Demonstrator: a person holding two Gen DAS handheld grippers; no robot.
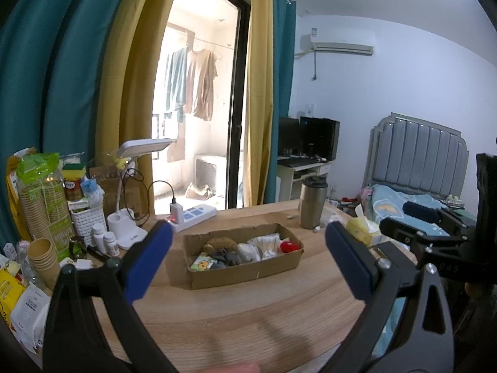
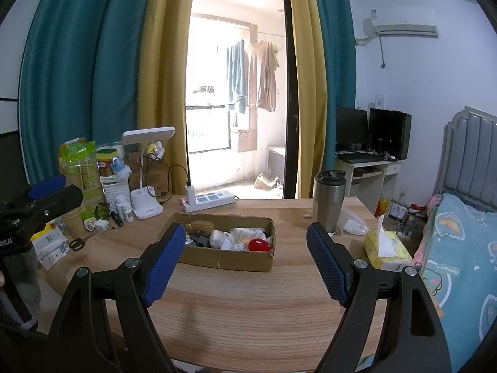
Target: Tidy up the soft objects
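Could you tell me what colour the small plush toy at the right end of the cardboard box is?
Red plush toy, clearest in the right wrist view.

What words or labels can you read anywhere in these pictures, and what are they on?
"DAS": on the black frame of the right gripper, seen from the left wrist view.
Print on the paper cup sleeve, the pill bottles, the white packets and the tissue pack: too small or blurred to read.

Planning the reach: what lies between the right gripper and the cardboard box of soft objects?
Only bare wooden table separates right gripper from cardboard box, per the right wrist view.
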